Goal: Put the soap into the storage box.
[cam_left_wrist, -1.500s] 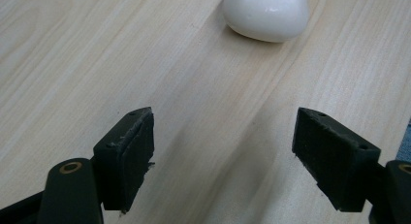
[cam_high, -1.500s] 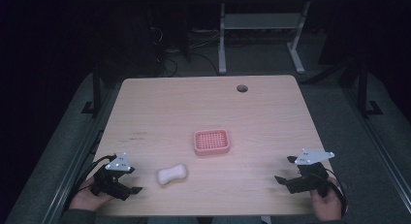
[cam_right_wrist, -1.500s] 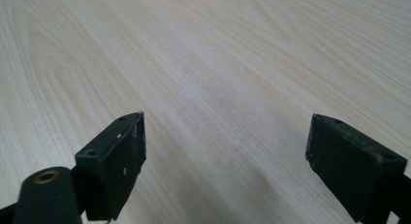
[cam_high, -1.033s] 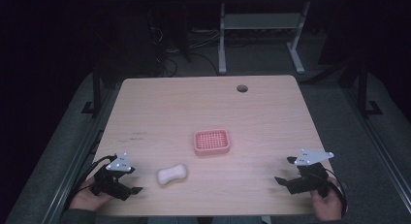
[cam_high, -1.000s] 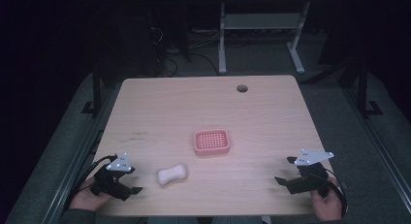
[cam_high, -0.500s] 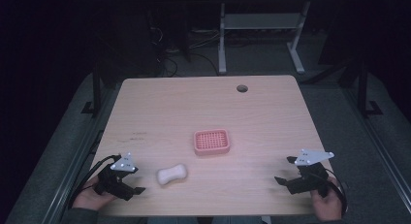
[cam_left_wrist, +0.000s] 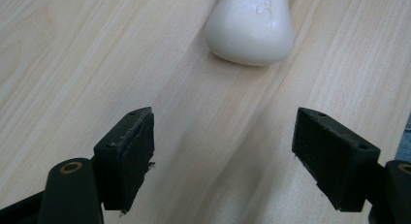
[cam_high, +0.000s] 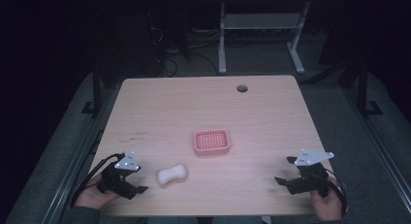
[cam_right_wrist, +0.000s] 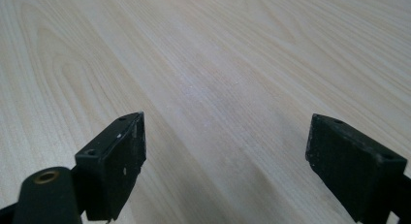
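Black grippers (cam_high: 138, 187) (grey triangular plates)

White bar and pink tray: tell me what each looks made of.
White bar: probably soap; a smooth, waxy, slightly glossy surface with letters pressed into it. Pink tray: likely moulded plastic, matte, with an evenly gridded or ribbed floor and a rounded rim; too small to be sure.

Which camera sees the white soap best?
The left gripper view: the soap lies close ahead of the open left gripper, so its glossy surface and stamped letters show, though its far end is cut off. The high view shows the whole soap small on the table, near the pink dish.
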